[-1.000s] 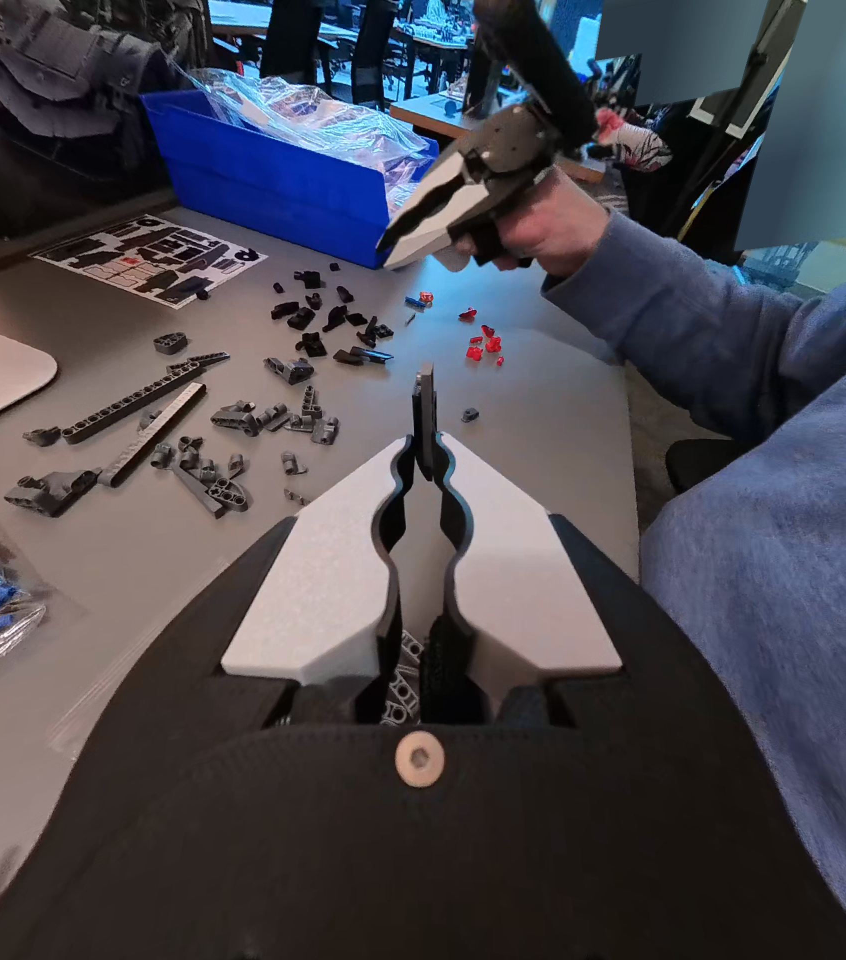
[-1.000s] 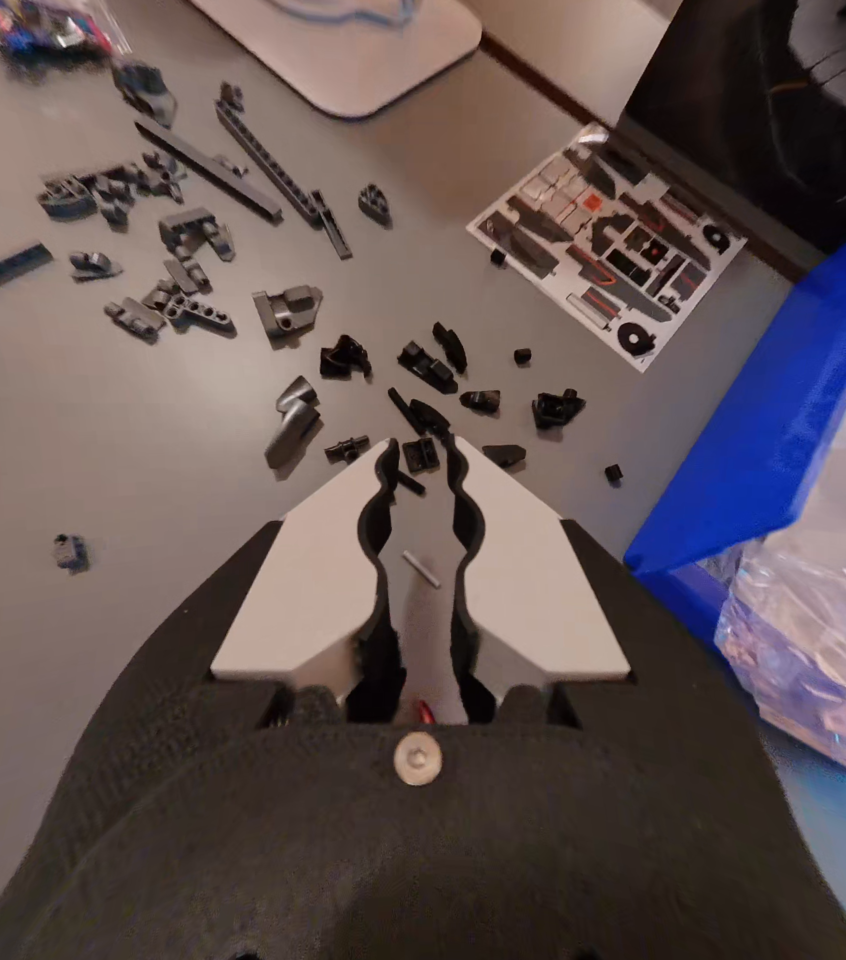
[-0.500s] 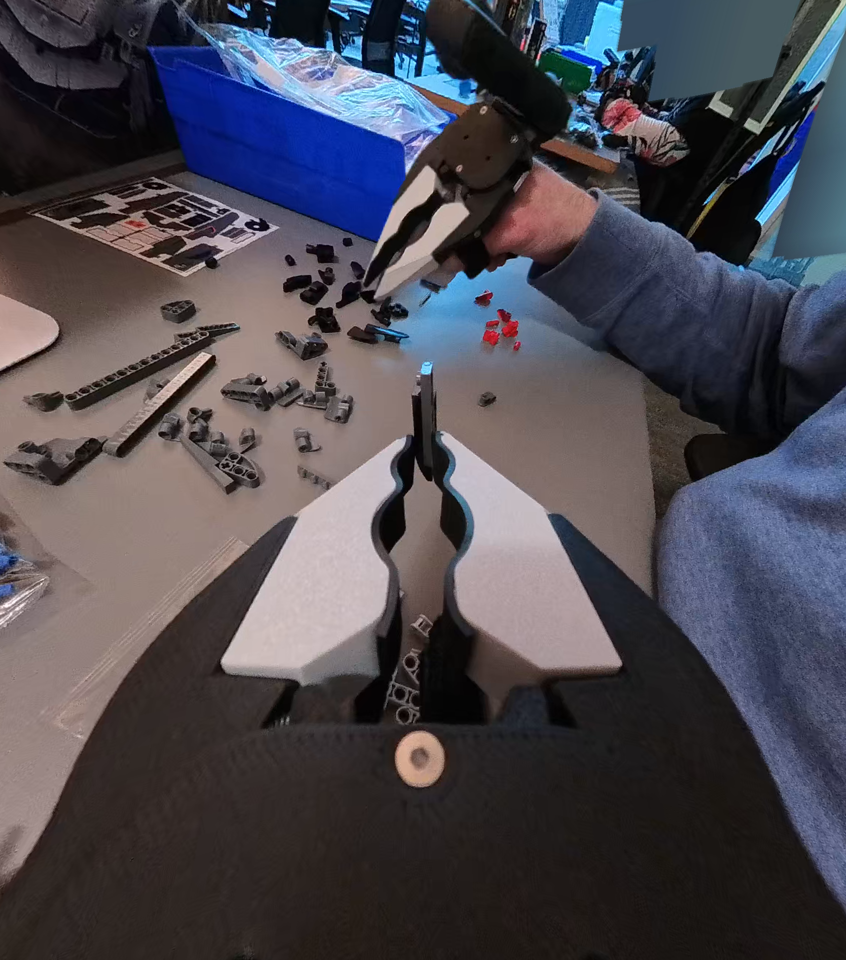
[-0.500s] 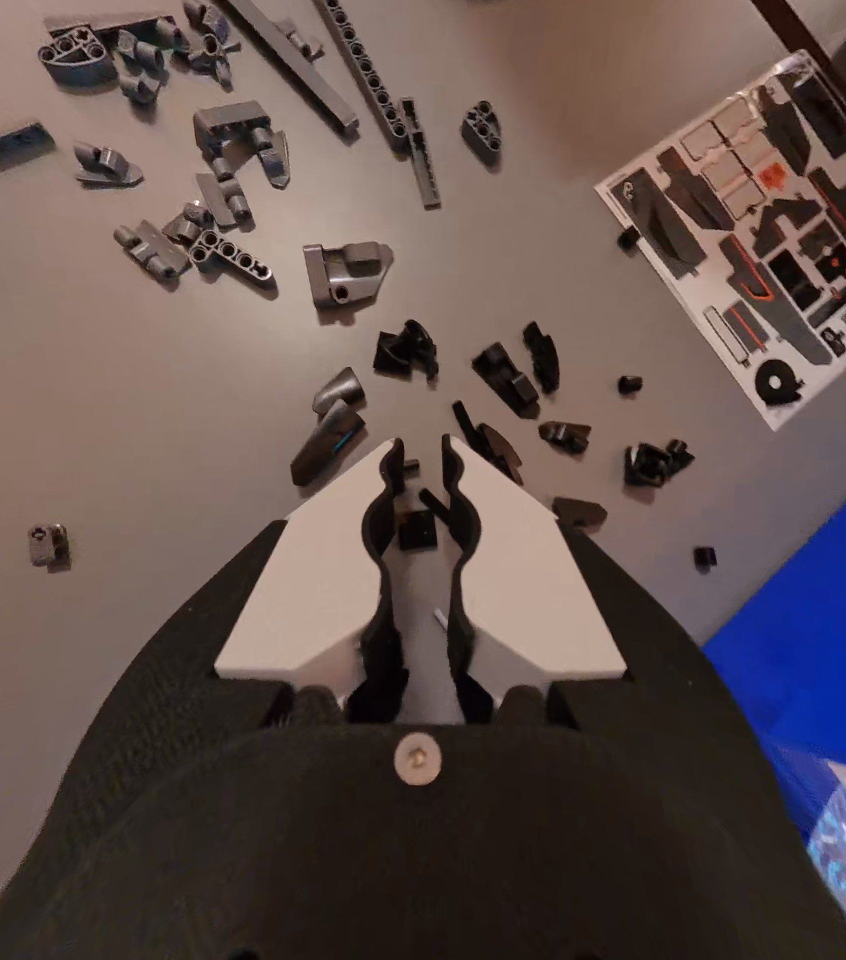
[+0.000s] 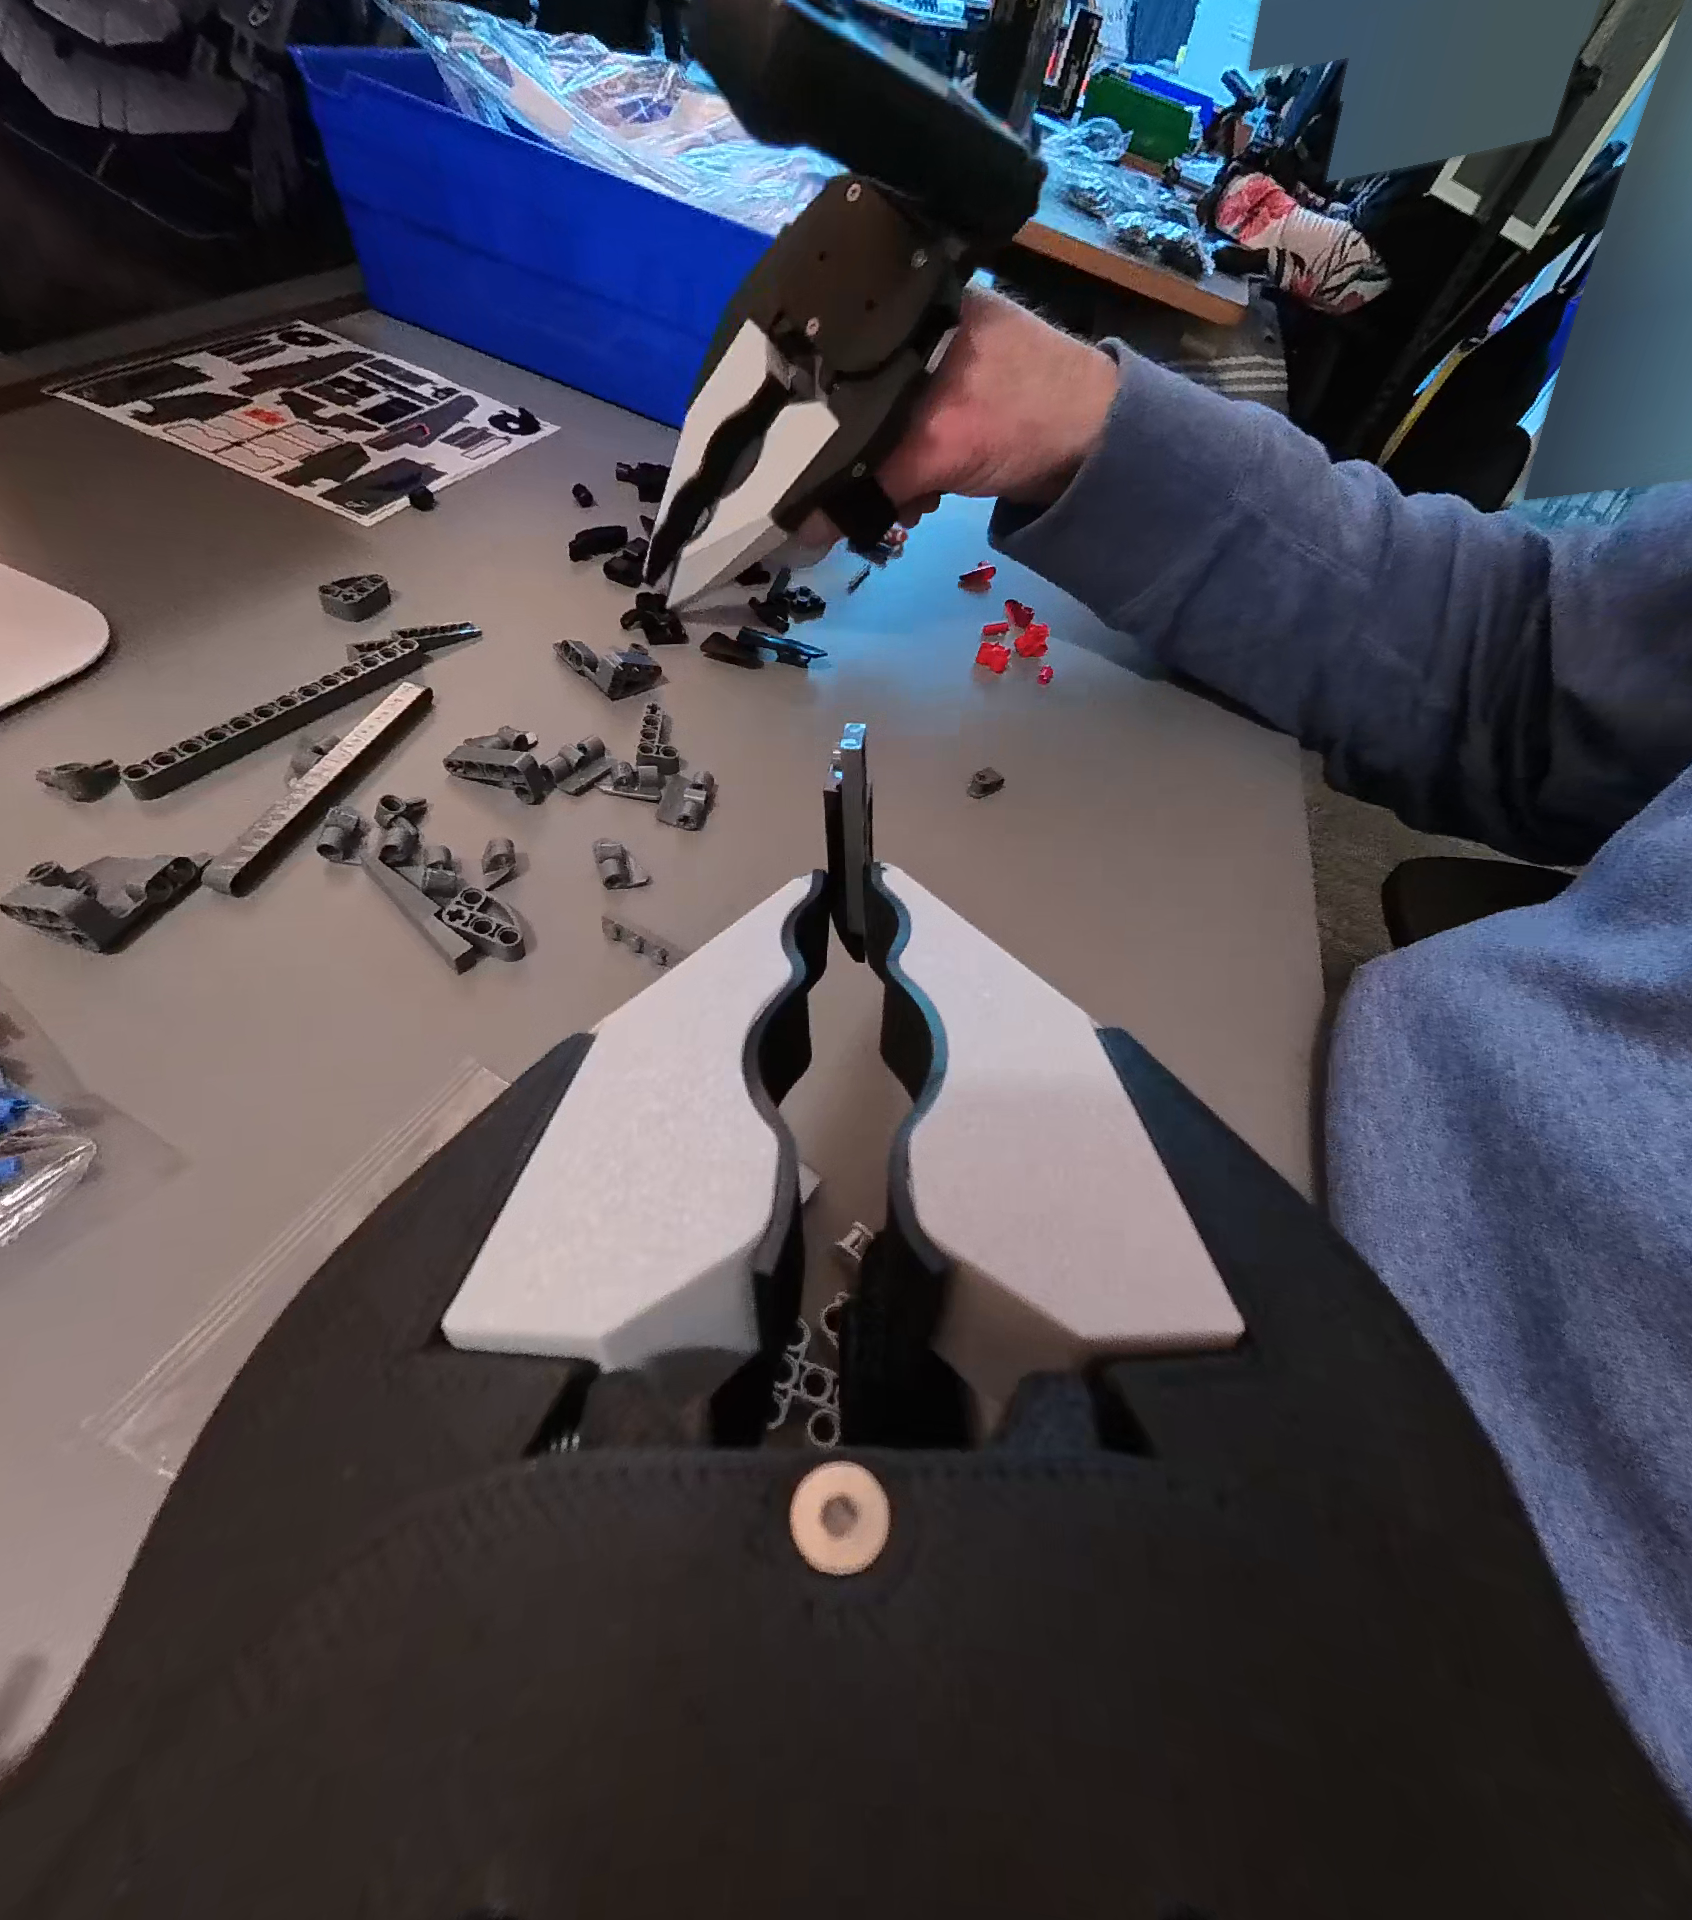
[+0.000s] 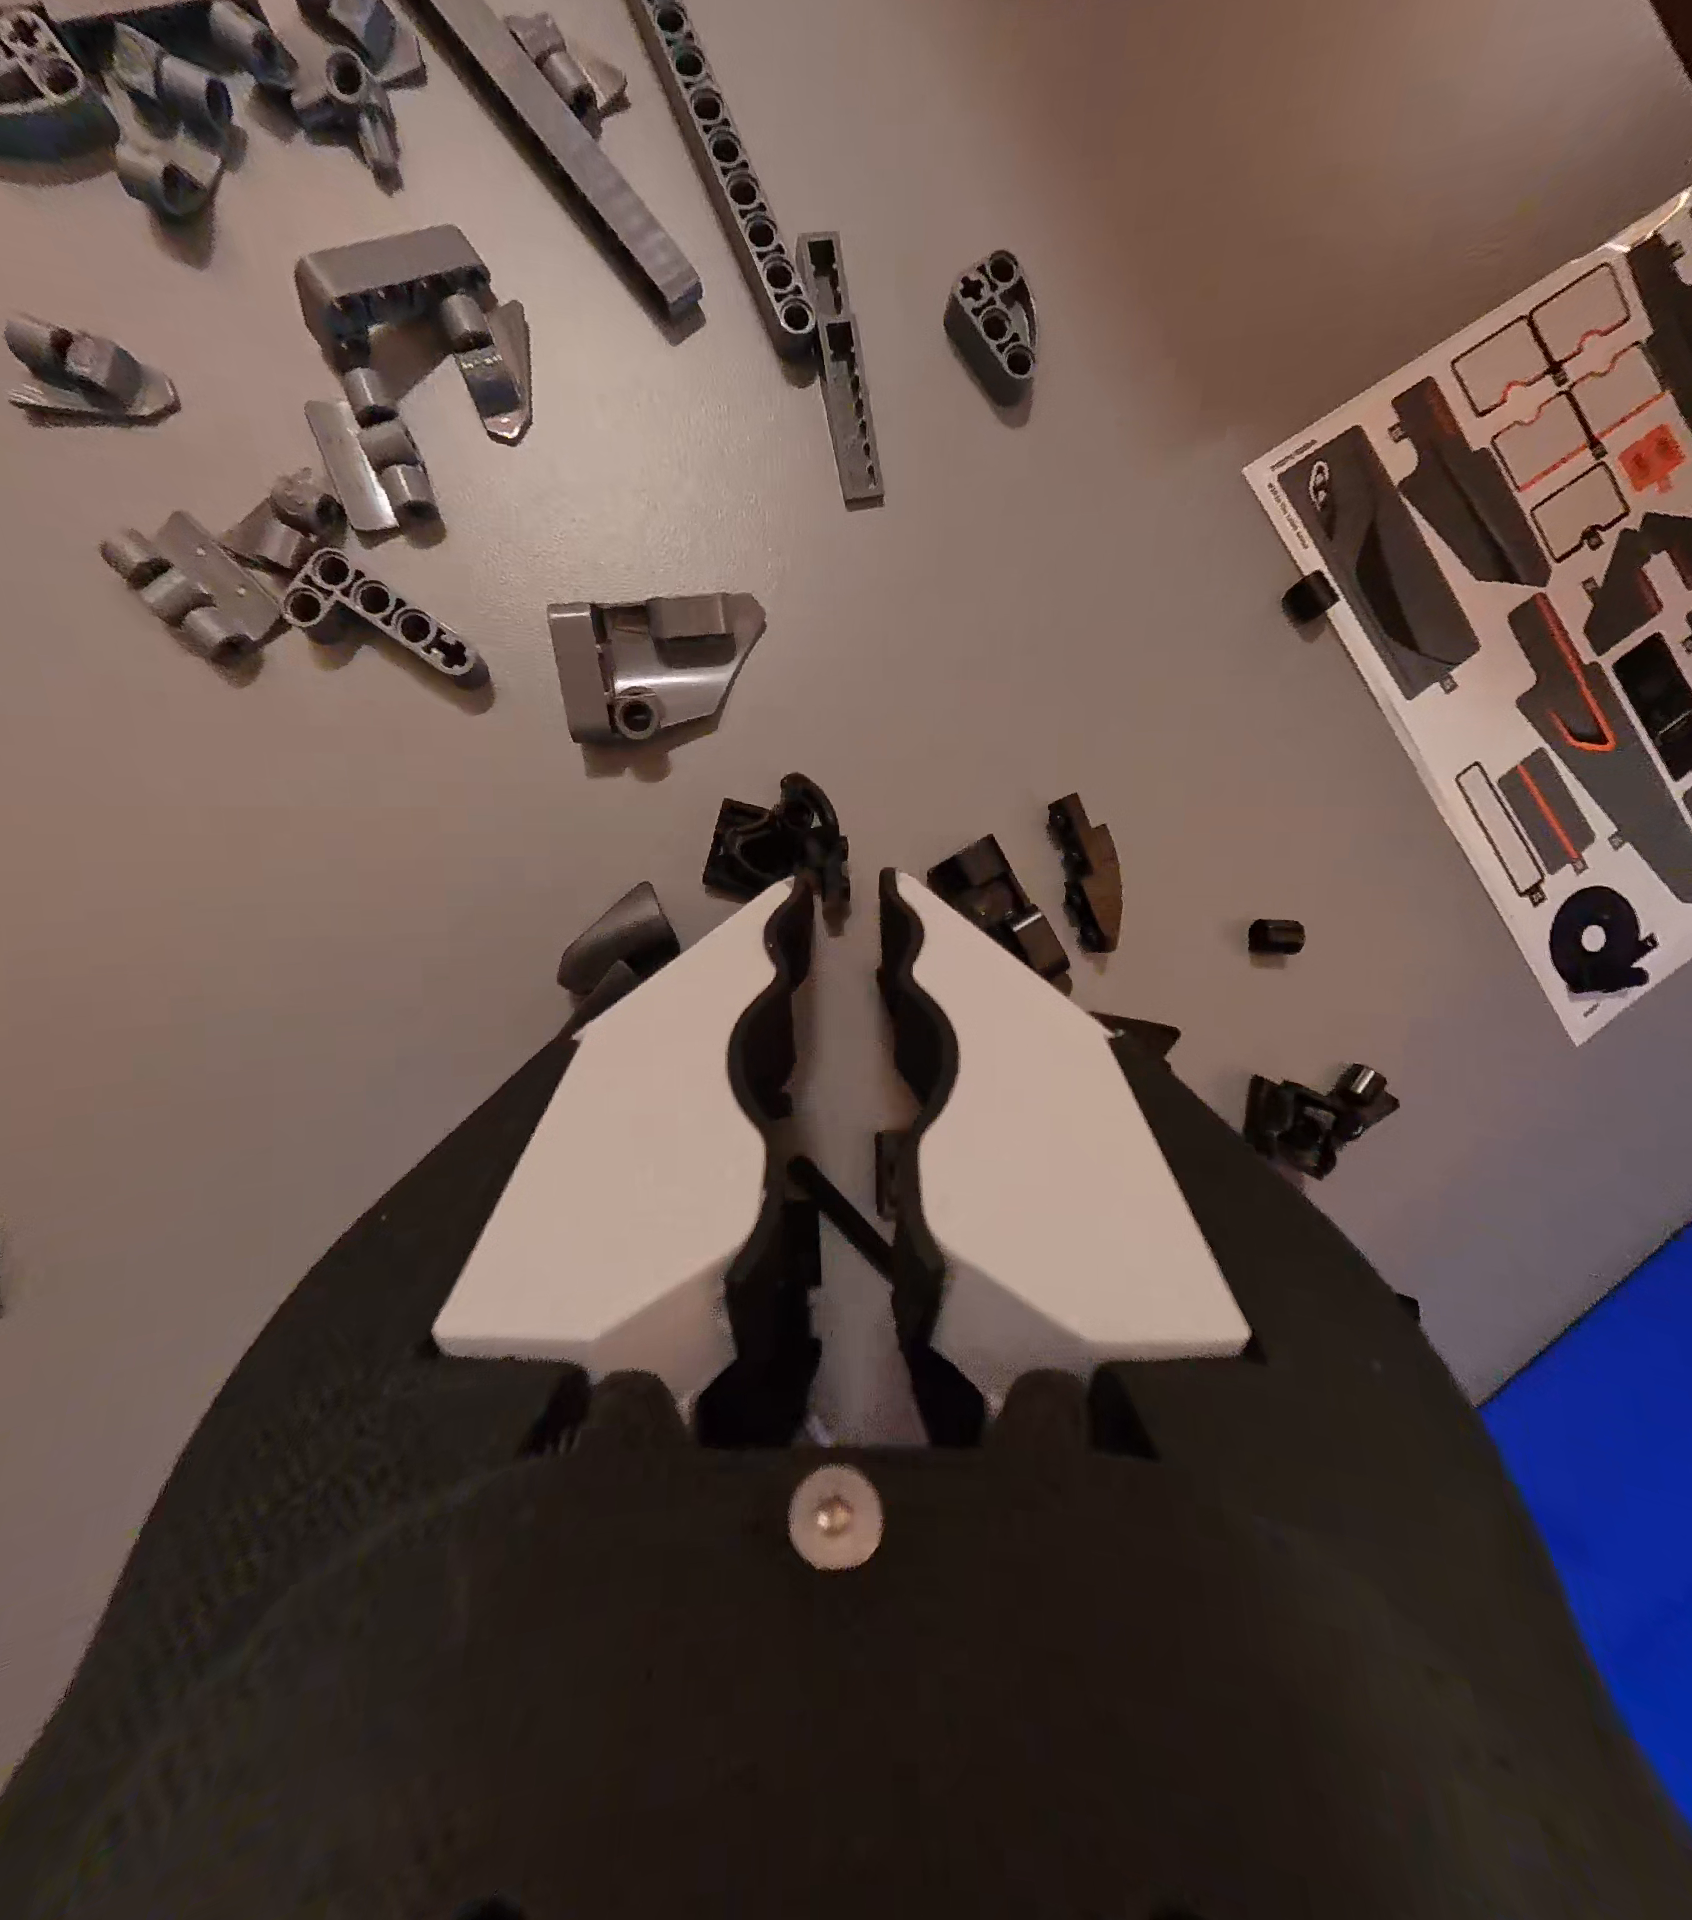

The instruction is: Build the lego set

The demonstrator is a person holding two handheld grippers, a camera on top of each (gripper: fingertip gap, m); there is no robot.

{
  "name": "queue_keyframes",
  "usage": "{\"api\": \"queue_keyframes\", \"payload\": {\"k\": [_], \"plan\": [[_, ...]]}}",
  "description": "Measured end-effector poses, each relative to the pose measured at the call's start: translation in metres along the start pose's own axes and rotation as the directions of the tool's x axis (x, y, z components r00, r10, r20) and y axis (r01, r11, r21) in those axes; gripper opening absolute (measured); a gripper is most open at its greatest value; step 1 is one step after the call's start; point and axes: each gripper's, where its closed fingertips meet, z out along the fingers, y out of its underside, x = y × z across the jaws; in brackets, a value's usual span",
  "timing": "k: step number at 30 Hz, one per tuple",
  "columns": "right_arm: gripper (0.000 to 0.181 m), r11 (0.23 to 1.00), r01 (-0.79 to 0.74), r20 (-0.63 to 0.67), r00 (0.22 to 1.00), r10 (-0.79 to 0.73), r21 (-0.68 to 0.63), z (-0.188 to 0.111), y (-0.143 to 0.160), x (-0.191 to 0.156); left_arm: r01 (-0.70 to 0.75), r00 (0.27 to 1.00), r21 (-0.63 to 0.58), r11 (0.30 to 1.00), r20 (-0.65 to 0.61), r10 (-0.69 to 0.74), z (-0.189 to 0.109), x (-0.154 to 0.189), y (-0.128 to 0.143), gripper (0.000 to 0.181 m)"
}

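Right gripper (image 6: 837, 899) has dropped from mid-air to the table (image 6: 146, 987), fingers slightly apart around a small black piece (image 6: 800, 831), not yet pinched. Left gripper (image 5: 850, 894) stays closed on a thin dark plate (image 5: 847, 821), upright, waiting for that piece.

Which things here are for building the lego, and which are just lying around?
For the build:
- flat dark piece in the left gripper
- black pieces at the right gripper
- grey beams
- sticker sheet

Lying about:
- blue bin
- empty clear bag
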Motion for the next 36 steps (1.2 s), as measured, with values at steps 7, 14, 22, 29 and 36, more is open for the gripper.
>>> {"api": "queue_keyframes", "payload": {"k": [7,14,22,29,36], "plan": [[0.002,1.0,0.003,-0.012,1.0,-0.003,-0.014,0.006,0.0,0.003,0.005,1.0,0.0,1.0,0.005,-0.005,0.0,-0.003,0.0,0.004],[0.002,0.996,0.002,-0.045,0.999,0.002,0.084,-0.024,-0.017,-0.003,0.015,1.0,0.013,1.0,0.01,-0.015,0.009,-0.006,-0.005,0.004],[0.001,0.914,-0.038,0.129,0.992,-0.015,0.404,-0.077,-0.084,-0.072,0.077,0.997,0.094,0.993,0.007,-0.078,0.021,-0.011,-0.022,0.003],[0.002,0.803,-0.14,0.299,0.953,-0.049,0.579,-0.102,-0.126,-0.118,0.131,0.991,0.186,0.974,-0.002,-0.133,0.027,-0.016,-0.038,0.004],[0.002,0.716,-0.258,0.402,0.915,-0.034,0.649,-0.108,-0.149,-0.124,0.139,0.989,0.246,0.959,0.007,-0.145,0.028,-0.022,-0.052,0.004]]}}
